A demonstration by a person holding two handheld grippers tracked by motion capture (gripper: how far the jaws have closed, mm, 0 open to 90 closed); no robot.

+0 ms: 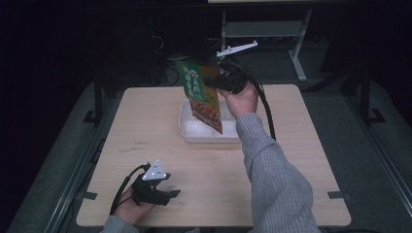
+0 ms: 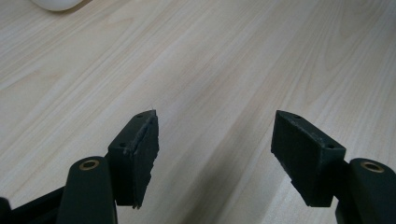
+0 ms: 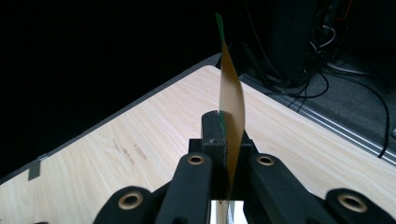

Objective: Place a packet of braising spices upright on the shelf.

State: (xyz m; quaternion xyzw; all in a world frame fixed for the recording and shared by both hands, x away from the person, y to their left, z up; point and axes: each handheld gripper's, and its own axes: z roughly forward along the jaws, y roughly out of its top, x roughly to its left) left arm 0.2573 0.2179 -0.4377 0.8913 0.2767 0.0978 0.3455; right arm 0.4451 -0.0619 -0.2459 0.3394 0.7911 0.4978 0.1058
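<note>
The right tongs (image 1: pixel 214 83) are clamped tight on the edge of a green and orange food packet (image 1: pixel 203 94), which hangs from them over a white tray (image 1: pixel 187 127) on the desk (image 1: pixel 145 145). The left tongs (image 1: pixel 170 194) gape wide and hold nothing, low over bare desk, well apart from the tray.

High view overlooks the table (image 1: pixel 145 121); claw cameras skim it closely.
</note>
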